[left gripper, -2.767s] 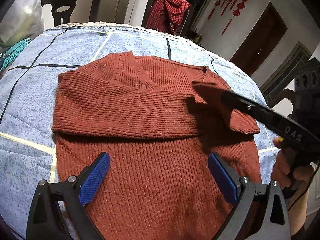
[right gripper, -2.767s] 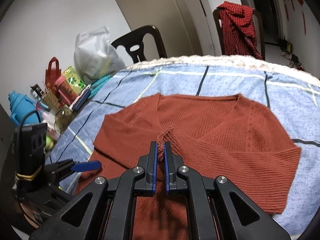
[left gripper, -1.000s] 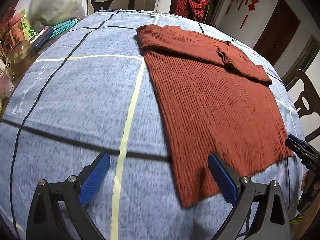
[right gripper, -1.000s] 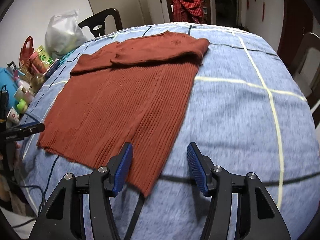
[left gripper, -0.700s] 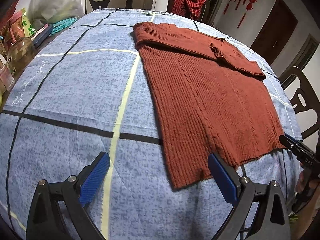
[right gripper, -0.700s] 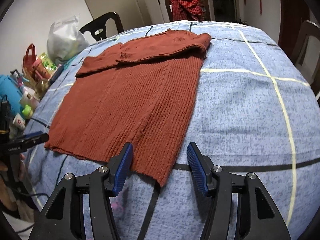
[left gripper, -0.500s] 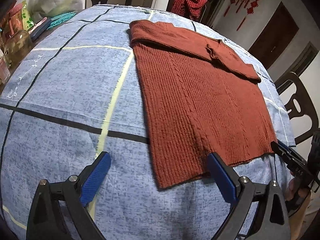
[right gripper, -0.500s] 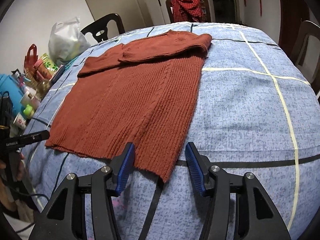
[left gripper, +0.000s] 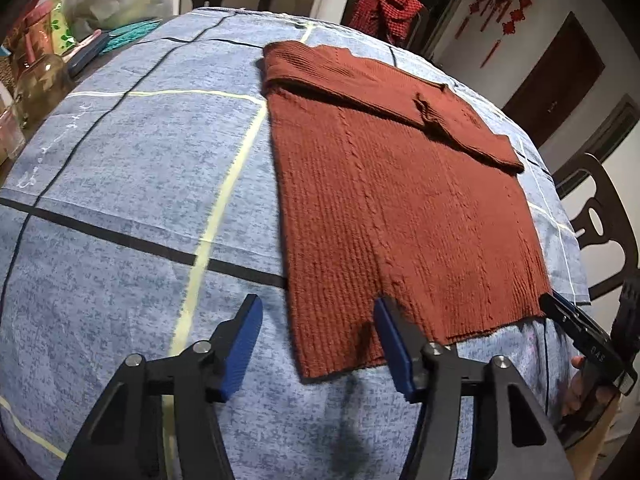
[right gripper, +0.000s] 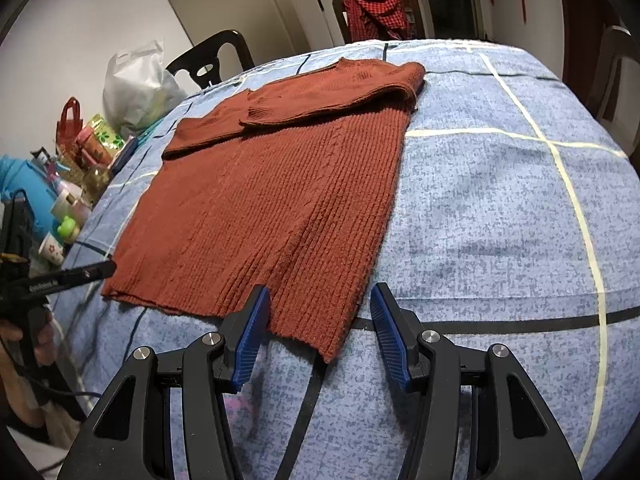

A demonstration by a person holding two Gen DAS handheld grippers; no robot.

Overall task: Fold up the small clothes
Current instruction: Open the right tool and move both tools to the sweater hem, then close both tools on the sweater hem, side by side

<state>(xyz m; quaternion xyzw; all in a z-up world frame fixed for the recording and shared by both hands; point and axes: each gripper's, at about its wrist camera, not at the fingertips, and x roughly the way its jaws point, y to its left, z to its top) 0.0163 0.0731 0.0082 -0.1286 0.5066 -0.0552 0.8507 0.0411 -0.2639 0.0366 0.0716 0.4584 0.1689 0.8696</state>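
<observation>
On the worktop (left gripper: 120,168), covered with a blue cloth checked in black and pale yellow lines, a rust-red ribbed knit sweater (left gripper: 400,200) is laid flat, sleeves folded across the chest. Left tool (left gripper: 316,344): blue-padded jaws spread wide, nothing held, positioned at the left hem corner. Right tool (right gripper: 320,328): likewise spread wide and empty, straddling the right hem corner. Red checked garment (right gripper: 376,4) is noted draped on a far chair.

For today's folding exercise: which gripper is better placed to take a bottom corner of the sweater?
Roughly equal. The left gripper and right gripper are both open, each straddling its own bottom corner of the sweater. Neither touches it yet.
</observation>
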